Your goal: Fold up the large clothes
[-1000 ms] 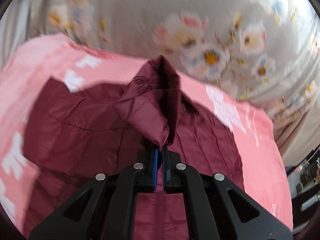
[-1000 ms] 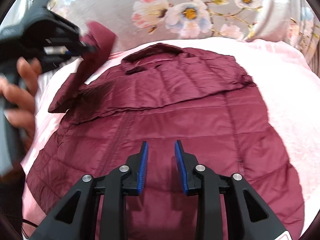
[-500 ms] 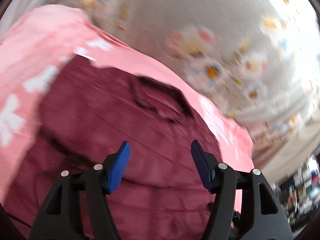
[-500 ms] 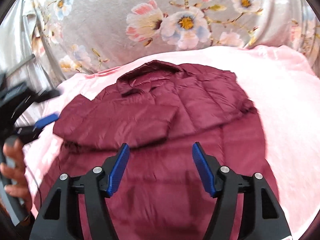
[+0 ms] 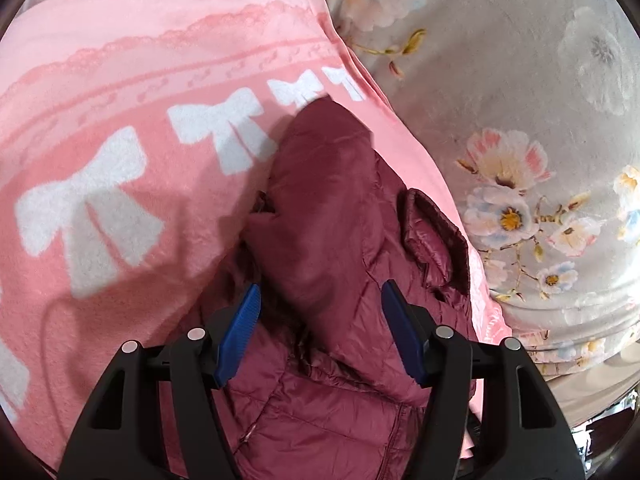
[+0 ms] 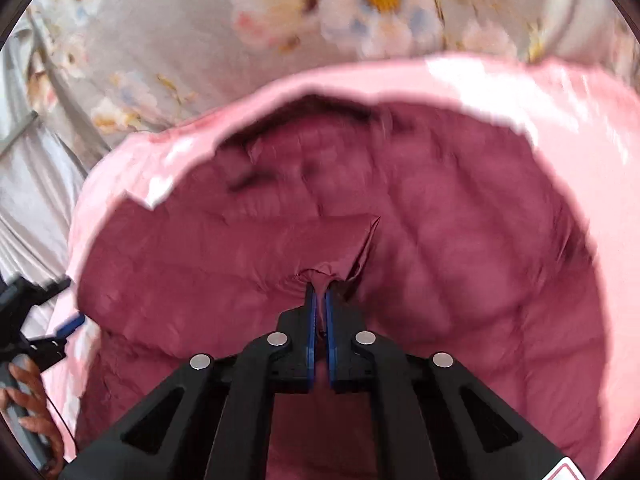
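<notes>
Since a second ago, we are seeing the left gripper (image 5: 320, 322) let go of the sleeve (image 5: 320, 208), which is now lying folded across the maroon puffer jacket (image 6: 400, 240); its jaws are standing apart, empty. Our right gripper (image 6: 321, 300) is now pinching a fold of the jacket's front. We are watching the jacket lying spread on a pink blanket (image 5: 120, 60) with white bows.
</notes>
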